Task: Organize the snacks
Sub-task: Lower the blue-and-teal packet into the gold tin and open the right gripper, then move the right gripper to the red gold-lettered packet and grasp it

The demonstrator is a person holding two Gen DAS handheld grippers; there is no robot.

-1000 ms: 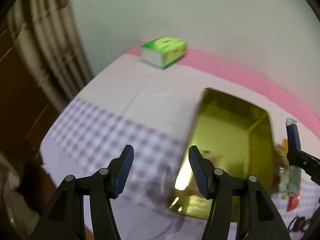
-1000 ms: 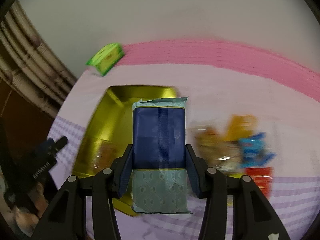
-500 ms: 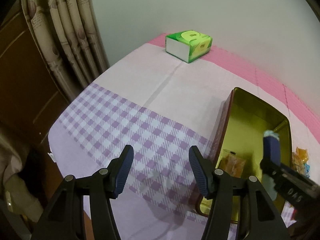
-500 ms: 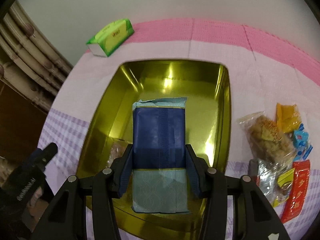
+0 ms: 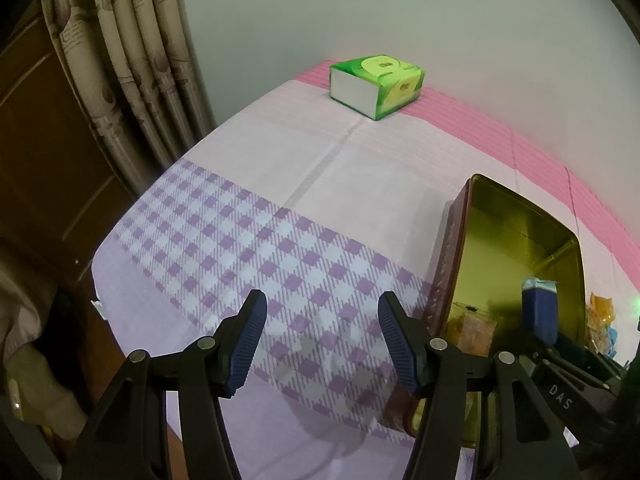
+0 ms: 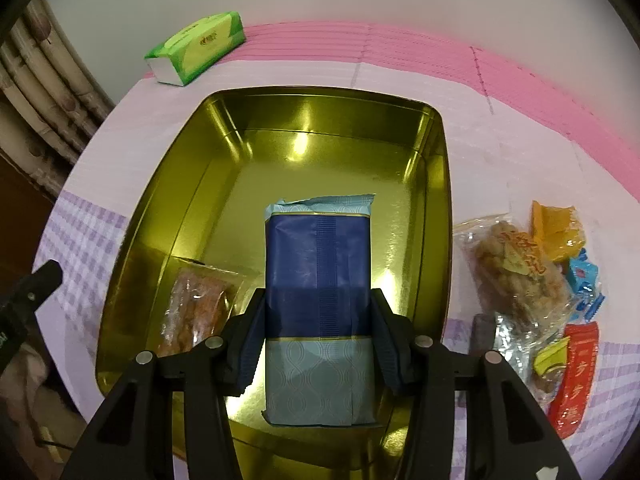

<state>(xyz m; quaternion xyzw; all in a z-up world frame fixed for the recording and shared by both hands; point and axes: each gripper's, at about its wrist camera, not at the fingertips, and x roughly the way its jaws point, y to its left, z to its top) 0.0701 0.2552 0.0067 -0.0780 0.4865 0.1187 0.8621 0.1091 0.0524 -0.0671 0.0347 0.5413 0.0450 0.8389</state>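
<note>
My right gripper (image 6: 318, 340) is shut on a dark blue and pale blue snack packet (image 6: 320, 276), held lengthwise low inside the gold tin (image 6: 168, 184). A clear bag of brown snacks (image 6: 196, 304) lies on the tin's floor at the near left. In the left wrist view my left gripper (image 5: 320, 340) stands open over the purple checked cloth with nothing between its fingers. To its right are the tin (image 5: 504, 248), the blue packet (image 5: 540, 312) and part of the right gripper's black body.
A pile of loose snacks (image 6: 528, 280) lies on the cloth right of the tin: a clear bag of fried pieces, orange, blue and red packets. A green tissue pack (image 5: 376, 80) sits at the far edge by the wall. Curtains (image 5: 132, 60) hang at the left past the table's edge.
My right gripper has come down with the blue packet from above the tin's near rim into the tin. The left gripper swung left, away from the tin, then held still.
</note>
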